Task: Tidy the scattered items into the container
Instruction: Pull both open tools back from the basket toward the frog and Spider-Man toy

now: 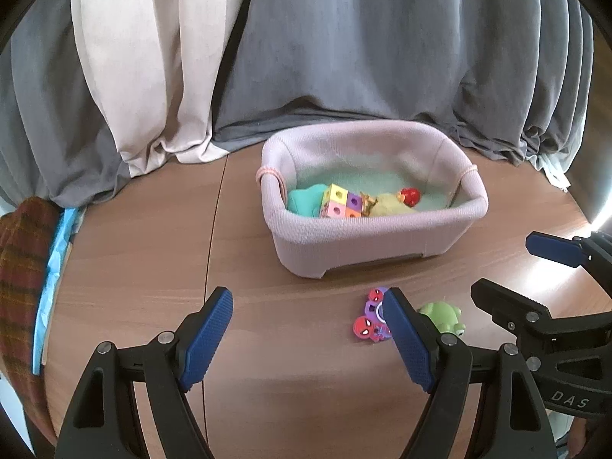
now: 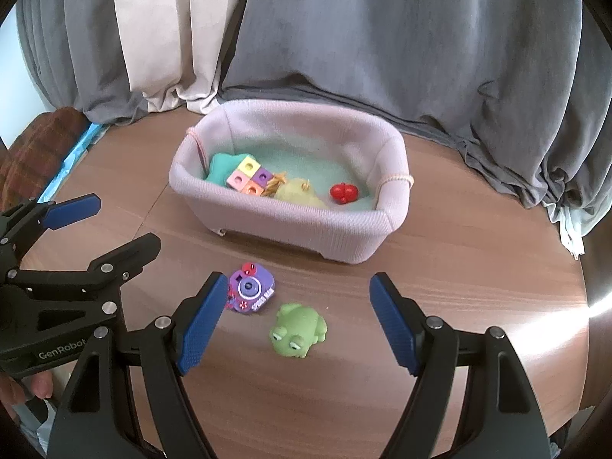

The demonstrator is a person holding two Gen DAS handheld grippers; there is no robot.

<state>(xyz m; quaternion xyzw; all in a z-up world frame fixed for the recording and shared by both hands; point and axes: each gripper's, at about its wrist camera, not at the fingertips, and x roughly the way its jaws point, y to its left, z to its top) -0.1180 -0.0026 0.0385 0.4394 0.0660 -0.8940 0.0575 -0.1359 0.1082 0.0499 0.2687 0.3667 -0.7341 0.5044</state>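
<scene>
Standing on the round wooden table [image 2: 478,267], the pink knitted basket [image 2: 290,225] already holds a block cube [image 2: 248,178], a teal piece, a yellowish toy and a red toy [image 2: 344,193]. In front of it lie a purple toy camera [image 2: 250,287] and a green frog [image 2: 298,331] (close together). The right gripper [image 2: 296,323] has its jaws apart around the frog, not touching it. The left gripper [image 1: 308,340] is also spread wide and empty.

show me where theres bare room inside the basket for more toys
Free: the basket's teal floor along the back wall and between the yellow toy and red toy. Crowded: the left front corner, with the colored cube block.
</scene>
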